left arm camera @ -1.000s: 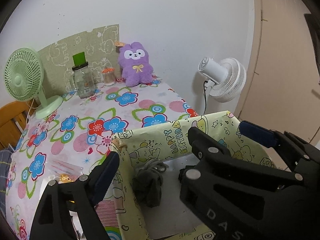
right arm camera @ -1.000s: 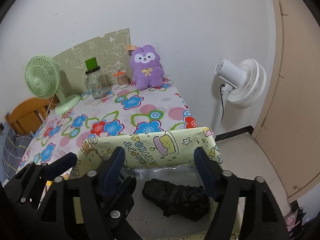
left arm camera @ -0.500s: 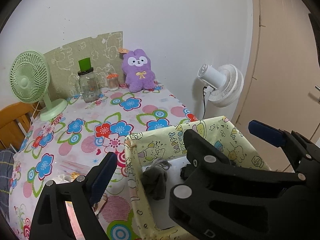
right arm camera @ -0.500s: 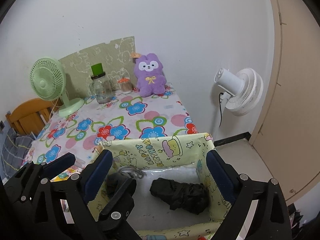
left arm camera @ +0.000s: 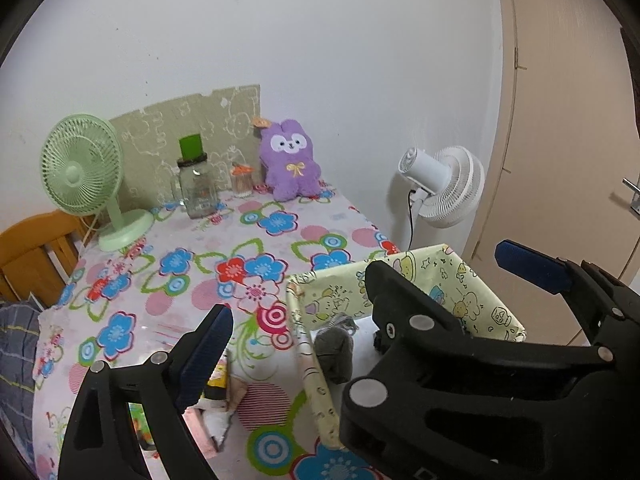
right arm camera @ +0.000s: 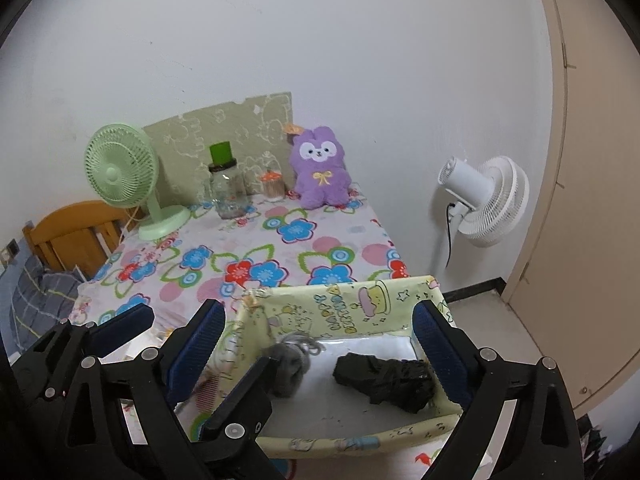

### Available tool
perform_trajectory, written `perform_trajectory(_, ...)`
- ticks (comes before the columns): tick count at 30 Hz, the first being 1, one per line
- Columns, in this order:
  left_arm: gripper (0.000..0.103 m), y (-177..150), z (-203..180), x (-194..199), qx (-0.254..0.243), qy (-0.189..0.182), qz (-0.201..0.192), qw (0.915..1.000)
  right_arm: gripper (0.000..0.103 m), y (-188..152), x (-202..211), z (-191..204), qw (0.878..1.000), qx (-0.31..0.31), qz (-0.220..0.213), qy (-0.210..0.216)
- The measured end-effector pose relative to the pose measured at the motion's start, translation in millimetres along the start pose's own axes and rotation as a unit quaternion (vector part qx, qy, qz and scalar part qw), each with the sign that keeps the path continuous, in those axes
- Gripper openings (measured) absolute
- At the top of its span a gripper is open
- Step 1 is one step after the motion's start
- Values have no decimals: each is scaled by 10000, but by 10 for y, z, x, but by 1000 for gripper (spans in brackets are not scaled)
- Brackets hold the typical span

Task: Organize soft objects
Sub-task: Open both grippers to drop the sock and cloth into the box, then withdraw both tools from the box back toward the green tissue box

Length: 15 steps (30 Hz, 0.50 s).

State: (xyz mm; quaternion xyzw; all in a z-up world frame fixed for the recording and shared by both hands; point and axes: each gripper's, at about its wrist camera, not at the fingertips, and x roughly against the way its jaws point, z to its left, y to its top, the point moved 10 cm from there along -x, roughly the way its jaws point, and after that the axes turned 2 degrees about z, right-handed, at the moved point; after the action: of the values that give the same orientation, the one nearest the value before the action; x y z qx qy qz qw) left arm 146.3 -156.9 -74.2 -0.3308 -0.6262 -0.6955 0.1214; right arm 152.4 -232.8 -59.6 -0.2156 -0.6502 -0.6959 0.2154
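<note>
Two soft bundles, grey sock (right arm camera: 289,368), crumpled black cloth (right arm camera: 384,378)

Standing along the wall on the floral tablecloth (right arm camera: 280,256): green desk fan (right arm camera: 120,176), glass jar (right arm camera: 228,196) with green lid, small orange-capped jar (right arm camera: 273,186). Standing beyond, on the floor: white fan (right arm camera: 486,200). Showing at left: wooden chair (right arm camera: 76,236).

A table (right arm camera: 304,240) covered by a flowered cloth (right arm camera: 256,264) is seen against the wall. At its far edge are set a green fan (right arm camera: 120,172), a glass jar (right arm camera: 228,196), a small pot (right arm camera: 273,187) and a purple plush toy (right arm camera: 322,170); a yellow box (right arm camera: 352,312) is placed at the near corner
</note>
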Motion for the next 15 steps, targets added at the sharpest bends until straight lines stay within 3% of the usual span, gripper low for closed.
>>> perform_trajectory(15,94,-6,324,404,25,111,-266,9996,100,93,365,426,9995,154,-290,34)
